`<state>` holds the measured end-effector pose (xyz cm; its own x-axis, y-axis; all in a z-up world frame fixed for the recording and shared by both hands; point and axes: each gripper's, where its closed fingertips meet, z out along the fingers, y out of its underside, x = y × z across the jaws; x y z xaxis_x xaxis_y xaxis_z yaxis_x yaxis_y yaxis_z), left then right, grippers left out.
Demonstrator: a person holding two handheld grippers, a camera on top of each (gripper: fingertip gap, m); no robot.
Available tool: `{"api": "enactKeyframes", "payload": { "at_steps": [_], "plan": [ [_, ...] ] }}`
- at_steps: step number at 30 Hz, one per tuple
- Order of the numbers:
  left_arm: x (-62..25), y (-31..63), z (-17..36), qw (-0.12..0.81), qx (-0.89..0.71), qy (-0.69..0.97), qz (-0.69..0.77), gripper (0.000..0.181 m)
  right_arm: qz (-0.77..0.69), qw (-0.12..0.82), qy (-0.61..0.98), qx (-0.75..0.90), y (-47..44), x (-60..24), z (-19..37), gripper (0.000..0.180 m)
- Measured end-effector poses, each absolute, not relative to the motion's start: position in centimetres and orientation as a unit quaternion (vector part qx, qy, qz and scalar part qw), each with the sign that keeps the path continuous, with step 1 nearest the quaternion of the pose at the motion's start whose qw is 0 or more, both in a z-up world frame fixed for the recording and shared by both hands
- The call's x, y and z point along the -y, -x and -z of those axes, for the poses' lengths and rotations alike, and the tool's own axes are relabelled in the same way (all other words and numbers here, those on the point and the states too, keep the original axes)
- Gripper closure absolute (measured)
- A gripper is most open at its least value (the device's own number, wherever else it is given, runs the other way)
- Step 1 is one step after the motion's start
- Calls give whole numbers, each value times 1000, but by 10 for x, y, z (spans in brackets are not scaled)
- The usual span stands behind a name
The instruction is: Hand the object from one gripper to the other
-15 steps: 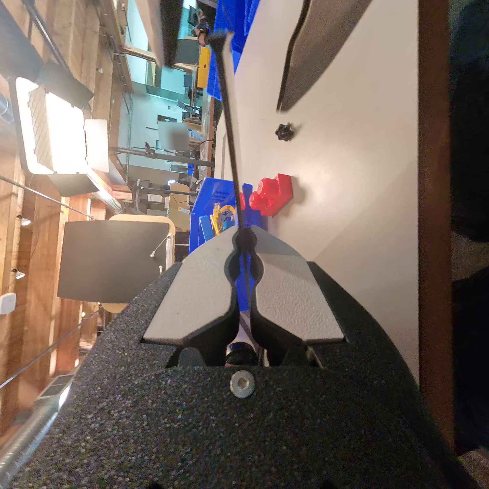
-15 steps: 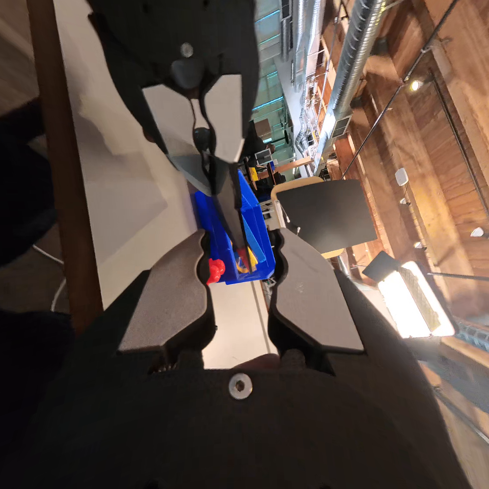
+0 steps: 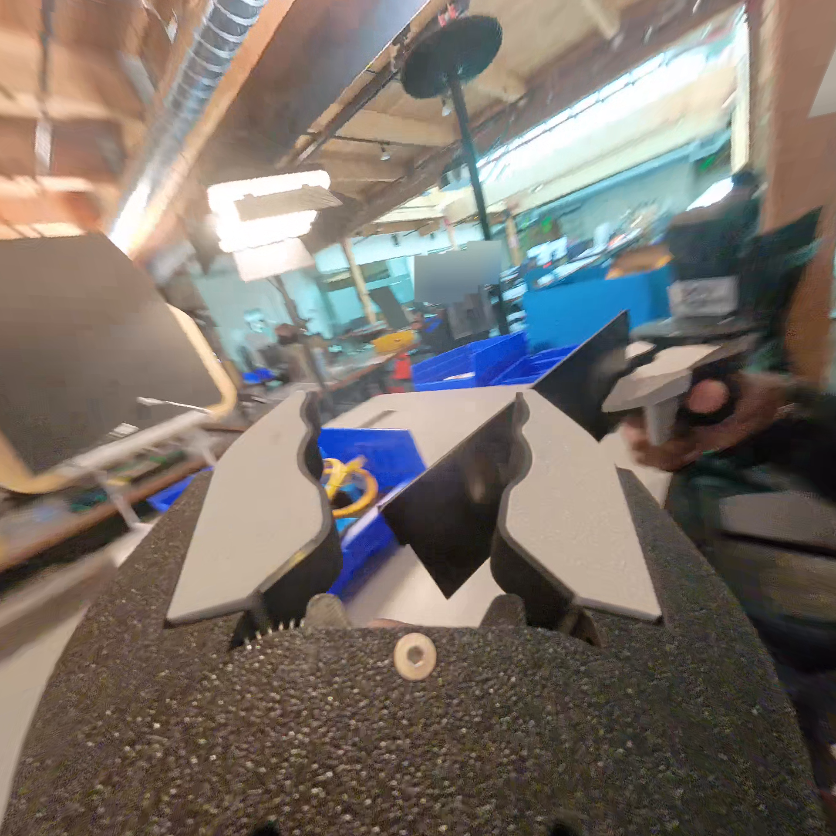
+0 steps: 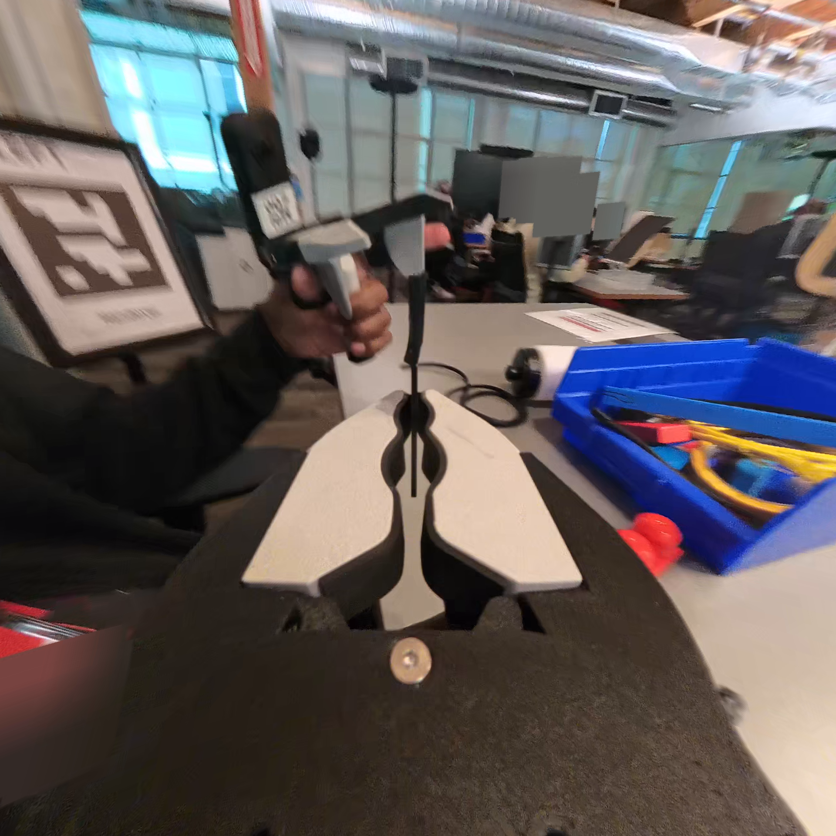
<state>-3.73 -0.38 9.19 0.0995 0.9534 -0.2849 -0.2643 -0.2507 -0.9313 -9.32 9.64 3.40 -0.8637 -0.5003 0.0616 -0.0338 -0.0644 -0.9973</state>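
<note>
Black plate [image 3: 441, 511], likely thin, stiff and light, is pinched on its flat sides by right gripper [image 4: 414, 398]; left gripper [image 3: 411, 402] is opened wide.

From my right gripper [image 4: 412, 400], the blue bin [image 4: 678, 479] and red part [image 4: 651, 540] block the right; bare table [image 4: 746, 678] lies open nearer, and the other gripper [image 4: 405, 246] stands ahead.
</note>
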Motion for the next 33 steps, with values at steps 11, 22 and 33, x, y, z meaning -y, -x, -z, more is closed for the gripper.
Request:
{"api": "enactKeyframes", "payload": {
  "at_steps": [11,22,33],
  "plan": [
    [-18,26,-77,724,330,507,-332,101,700,359,165,-595,88,-99,-63,180],
    [-31,46,-59,476,236,620,-577,178,668,210,31,-714,135,-71,-23,141],
    [-49,52,-71,44,18,574,-817,179,665,445,-31,-599,87,-82,-73,117]
  ]
}}
